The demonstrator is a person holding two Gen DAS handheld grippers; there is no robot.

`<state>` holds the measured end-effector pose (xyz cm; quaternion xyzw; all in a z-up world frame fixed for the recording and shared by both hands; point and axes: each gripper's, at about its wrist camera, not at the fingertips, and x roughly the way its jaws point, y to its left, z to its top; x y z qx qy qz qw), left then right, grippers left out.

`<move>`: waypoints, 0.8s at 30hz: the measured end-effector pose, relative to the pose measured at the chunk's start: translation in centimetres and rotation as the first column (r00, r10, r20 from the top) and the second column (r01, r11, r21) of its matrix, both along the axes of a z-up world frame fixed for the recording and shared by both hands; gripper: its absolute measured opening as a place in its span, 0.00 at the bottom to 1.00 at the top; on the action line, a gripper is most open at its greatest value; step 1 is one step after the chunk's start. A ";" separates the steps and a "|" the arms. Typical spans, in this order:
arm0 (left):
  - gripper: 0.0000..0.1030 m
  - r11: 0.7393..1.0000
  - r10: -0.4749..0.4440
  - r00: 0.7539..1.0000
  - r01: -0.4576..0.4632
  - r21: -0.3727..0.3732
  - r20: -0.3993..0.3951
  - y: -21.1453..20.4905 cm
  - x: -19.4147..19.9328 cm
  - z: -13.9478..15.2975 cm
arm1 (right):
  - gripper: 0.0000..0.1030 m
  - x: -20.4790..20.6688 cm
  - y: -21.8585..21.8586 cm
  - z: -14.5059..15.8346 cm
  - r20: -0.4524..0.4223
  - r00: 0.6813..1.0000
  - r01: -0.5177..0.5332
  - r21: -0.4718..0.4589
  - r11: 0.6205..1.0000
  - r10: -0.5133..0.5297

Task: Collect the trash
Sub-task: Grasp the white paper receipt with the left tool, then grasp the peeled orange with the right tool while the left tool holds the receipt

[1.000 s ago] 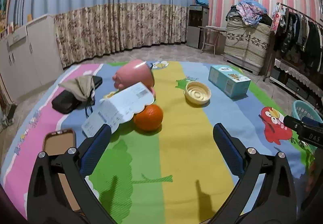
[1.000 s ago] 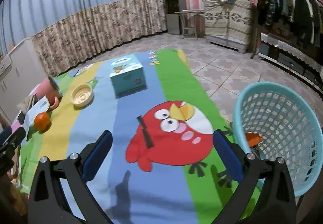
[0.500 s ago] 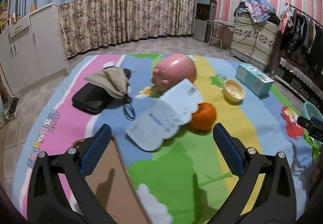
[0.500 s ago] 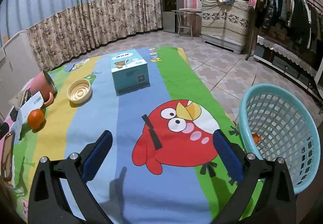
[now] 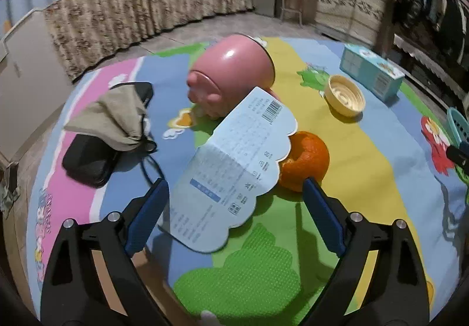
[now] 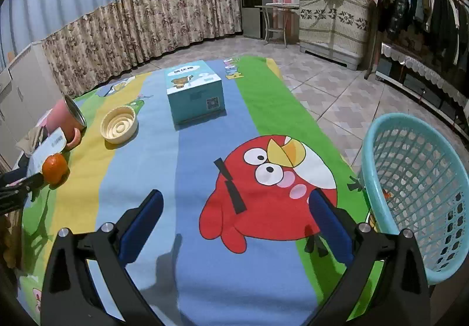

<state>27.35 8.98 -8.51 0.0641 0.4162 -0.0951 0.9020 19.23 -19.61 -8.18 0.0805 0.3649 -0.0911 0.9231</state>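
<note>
A light blue printed paper wrapper [image 5: 234, 167] leans on an orange [image 5: 306, 160] on the colourful mat. My left gripper [image 5: 234, 214] is open, its blue fingers either side of the wrapper's lower end, touching nothing that I can see. My right gripper [image 6: 234, 223] is open and empty above the red bird picture. A turquoise mesh basket [image 6: 416, 194] stands at the right edge of the mat, a small orange scrap [image 6: 387, 194] inside it. The wrapper [image 6: 47, 150] and orange [image 6: 54, 168] also show far left in the right wrist view.
A tipped pink cup [image 5: 231, 73], a cream round lid [image 5: 346, 98], a turquoise box [image 5: 370, 75], a black pouch [image 5: 91, 161] with a khaki cloth bag [image 5: 117, 117] lie on the mat. A brown flat object [image 5: 111, 279] sits under my left finger. Tiled floor surrounds the mat.
My left gripper has moved forward and lower, so the wrapper now lies between its fingers. The right gripper has shifted slightly; the basket looks a bit nearer.
</note>
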 end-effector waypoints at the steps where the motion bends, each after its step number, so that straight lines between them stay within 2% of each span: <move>1: 0.85 1.000 -0.011 1.000 0.011 0.002 -0.009 0.0 0.2 -0.1 | 0.94 0.1 0.0 0.0 -0.001 1.000 -0.001 0.005 1.000 0.001; 4: 0.74 0.999 -0.048 0.999 0.048 0.010 -0.002 -0.1 0.2 0.0 | 0.94 0.2 0.1 -0.1 -0.002 1.000 -0.008 0.004 1.000 0.008; 7: 0.62 0.998 -0.053 0.998 0.053 -0.024 -0.016 0.3 0.2 -0.1 | 0.94 0.3 0.6 -0.1 -0.004 1.000 -0.024 -0.008 1.000 0.024; 8: 0.53 0.998 -0.050 0.999 0.049 -0.028 -0.018 0.5 0.2 -0.1 | 0.94 0.3 0.7 -0.1 -0.004 1.000 -0.028 -0.012 1.000 0.028; 14: 0.51 1.000 -0.010 0.999 0.010 -0.011 0.049 1.2 -1.2 0.8 | 0.94 0.3 2.0 0.0 -0.013 0.997 -0.072 -0.034 0.997 0.072; 15: 0.39 1.000 -0.002 0.997 0.003 -0.007 0.072 1.3 -1.7 1.1 | 0.94 0.3 2.4 0.2 -0.012 0.997 -0.080 -0.039 0.996 0.080; 16: 0.23 1.000 -0.005 0.997 0.005 -0.008 0.080 1.5 -1.9 1.3 | 0.94 0.3 2.8 0.4 -0.010 0.995 -0.095 -0.042 0.995 0.095; 17: 0.13 1.000 -0.009 0.997 0.009 -0.011 0.073 1.7 -2.0 1.3 | 0.94 0.3 3.4 0.6 -0.007 0.994 -0.112 -0.043 0.993 0.112; 20: 0.10 0.999 0.017 0.998 -0.015 -0.029 0.064 2.7 -2.1 1.2 | 0.94 0.6 5.3 1.1 -0.004 0.987 -0.158 -0.052 0.986 0.158; 24: 0.04 0.998 0.044 0.994 -0.041 -0.037 0.098 4.1 -3.1 1.7 | 0.94 1.3 8.5 1.3 -0.007 0.977 -0.214 -0.051 0.976 0.214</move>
